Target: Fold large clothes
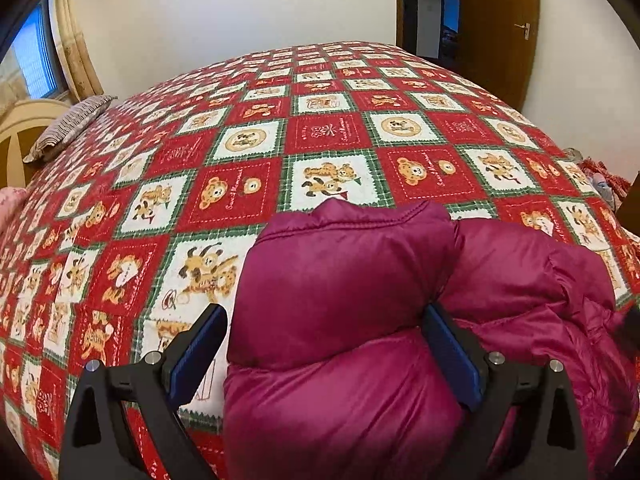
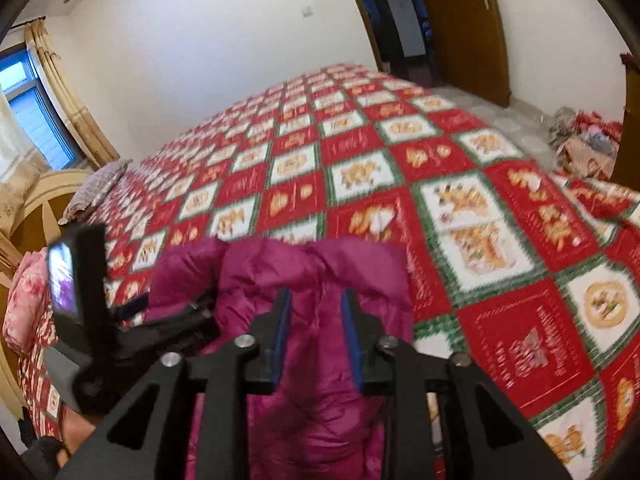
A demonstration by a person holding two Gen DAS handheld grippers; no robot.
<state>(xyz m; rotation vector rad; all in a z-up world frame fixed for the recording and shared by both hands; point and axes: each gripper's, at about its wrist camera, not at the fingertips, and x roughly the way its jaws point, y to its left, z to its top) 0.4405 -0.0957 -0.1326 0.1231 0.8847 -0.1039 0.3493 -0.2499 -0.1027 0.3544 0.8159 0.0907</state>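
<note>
1. Left wrist view: left gripper [image 1: 326,344] wide open, jacket [image 1: 352,300] bulging between its jaws, only the right pad touching; bulk trails right over the bed [image 1: 328,136].
2. Right wrist view: right gripper [image 2: 316,330] narrowly parted, pinching jacket [image 2: 280,276]; left gripper [image 2: 160,312] just left.

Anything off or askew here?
Nothing damaged. The magenta puffer jacket is bunched rather than flat, between both grippers: left gripper wide, right gripper pinching it. Right wrist view is motion-blurred.
</note>
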